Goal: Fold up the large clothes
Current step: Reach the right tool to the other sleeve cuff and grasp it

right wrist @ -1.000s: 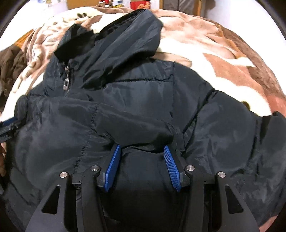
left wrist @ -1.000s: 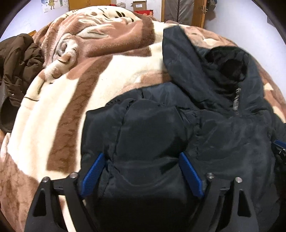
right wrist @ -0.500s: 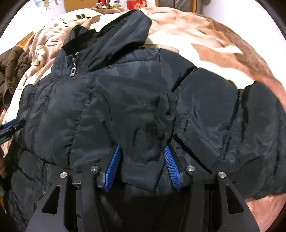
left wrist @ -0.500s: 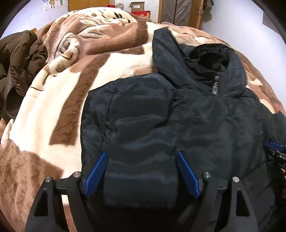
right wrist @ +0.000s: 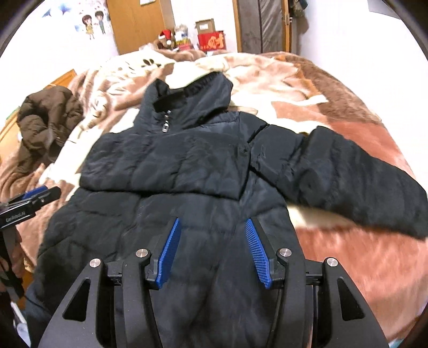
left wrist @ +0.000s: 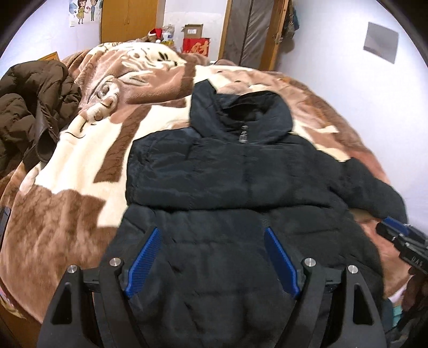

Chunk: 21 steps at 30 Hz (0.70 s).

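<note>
A black hooded puffer jacket point(left wrist: 240, 171) point(right wrist: 174, 166) lies front up on the bed, zipped, hood point(left wrist: 240, 107) toward the far end. One sleeve is folded flat across the chest point(right wrist: 160, 174). The other sleeve point(right wrist: 347, 176) stretches out to the right over the blanket. My left gripper point(left wrist: 211, 231) hovers open above the jacket's lower left part, with no fabric pinched between its blue pads. My right gripper point(right wrist: 211, 221) hovers open above the lower right part, also pinching nothing. Each gripper shows at the edge of the other's view: right gripper point(left wrist: 398, 233), left gripper point(right wrist: 34, 195).
A brown and cream plush blanket point(left wrist: 80, 174) point(right wrist: 347, 254) covers the bed. A crumpled brown jacket point(left wrist: 29, 107) point(right wrist: 45, 117) lies at the bed's left side. Boxes point(right wrist: 211, 37) and a wooden wardrobe point(right wrist: 131, 24) stand beyond the bed, and a white wall runs along the right.
Both grippers have drawn back and up from the jacket, so much more of it shows. The sleeve bunched between the left pads now lies flat across the chest.
</note>
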Available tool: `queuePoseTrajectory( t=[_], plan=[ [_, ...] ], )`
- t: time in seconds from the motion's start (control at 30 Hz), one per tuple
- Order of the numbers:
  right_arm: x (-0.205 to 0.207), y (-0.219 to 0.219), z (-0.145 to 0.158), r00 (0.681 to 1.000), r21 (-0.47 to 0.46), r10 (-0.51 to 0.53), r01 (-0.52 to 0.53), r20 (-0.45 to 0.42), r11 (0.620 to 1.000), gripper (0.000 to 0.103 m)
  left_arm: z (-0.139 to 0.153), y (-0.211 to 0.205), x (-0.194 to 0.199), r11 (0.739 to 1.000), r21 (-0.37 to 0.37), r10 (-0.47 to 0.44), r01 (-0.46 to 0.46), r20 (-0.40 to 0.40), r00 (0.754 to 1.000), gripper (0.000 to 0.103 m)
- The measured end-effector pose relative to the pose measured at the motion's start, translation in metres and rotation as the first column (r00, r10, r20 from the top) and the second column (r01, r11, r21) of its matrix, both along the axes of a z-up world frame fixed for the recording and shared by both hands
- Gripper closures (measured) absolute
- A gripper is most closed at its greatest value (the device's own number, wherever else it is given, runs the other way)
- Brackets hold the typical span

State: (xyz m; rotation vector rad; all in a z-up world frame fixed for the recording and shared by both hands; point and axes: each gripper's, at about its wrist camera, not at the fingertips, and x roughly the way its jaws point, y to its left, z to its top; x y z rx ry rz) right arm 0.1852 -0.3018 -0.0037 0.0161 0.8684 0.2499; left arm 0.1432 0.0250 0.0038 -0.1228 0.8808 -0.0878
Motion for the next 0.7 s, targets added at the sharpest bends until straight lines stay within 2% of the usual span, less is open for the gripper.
queuePoseTrajectory(
  t=[0.13, 0.3, 0.4, 0.7],
  plan=[
    [-0.035, -0.007, 0.01, 1.0, 0.022, -0.006, 0.006, 0.018, 1.0, 0.052, 0.013, -0.016, -0.031, 1.0, -0.029, -0.012, 0.012, 0.016, 1.0, 0.022],
    [-0.054, -0.027, 0.014, 0.999, 0.068, -0.04, 0.04, 0.011, 0.997, 0.05, 0.014, -0.036, -0.048, 0.998, -0.034, -0.056, 0.056, 0.014, 0.998, 0.022],
    [-0.054, -0.045, 0.012, 0.997, 0.085, -0.082, 0.081, 0.005, 0.993, 0.044, 0.014, -0.044, -0.047, 0.996, -0.039, -0.076, 0.077, 0.009, 0.997, 0.022],
    [-0.029, -0.108, -0.01, 0.97, 0.135, -0.238, 0.243, -0.052, 0.961, 0.044, 0.008, -0.061, -0.012, 0.996, -0.005, -0.092, 0.092, 0.009, 0.996, 0.022]
  ],
)
